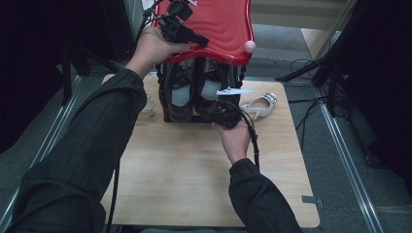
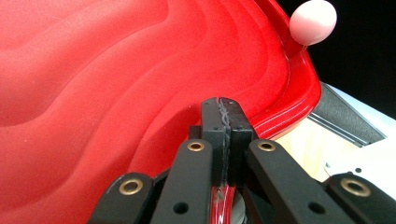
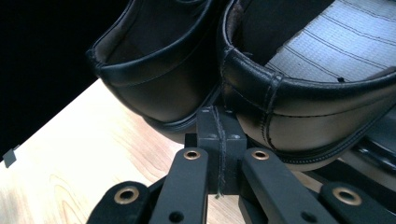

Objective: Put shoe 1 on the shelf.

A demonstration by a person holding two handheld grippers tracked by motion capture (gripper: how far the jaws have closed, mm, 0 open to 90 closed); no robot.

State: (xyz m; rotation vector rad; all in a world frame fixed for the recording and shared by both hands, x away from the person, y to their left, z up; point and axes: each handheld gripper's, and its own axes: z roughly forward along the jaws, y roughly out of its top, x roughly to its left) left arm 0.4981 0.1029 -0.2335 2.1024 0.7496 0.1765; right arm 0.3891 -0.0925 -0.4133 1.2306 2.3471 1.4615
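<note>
The right gripper (image 1: pixel 219 109), jaws pressed together on nothing, sits at the heels of two glossy black leather shoes (image 3: pixel 261 88) on the pale wooden table (image 1: pixel 194 165). Beyond, the left gripper (image 1: pixel 192 38) is clamped on the rim of a wavy red plastic lid (image 2: pixel 116 79) above the shoes, a beige heeled shoe (image 1: pixel 260 104) lying beside.

The left tool (image 2: pixel 226 122) has both black jaws pressed together, clamped on the edge of a red lid (image 2: pixel 116 79); a strip of that red edge shows between the jaws lower down. The lid surface carries wavy moulded ridges and ends in a raised rim. A pale pink ball (image 2: pixel 313 22) sits at the rim's upper right corner. The wooden counter (image 2: pixel 306 147) appears beyond the rim.
</note>
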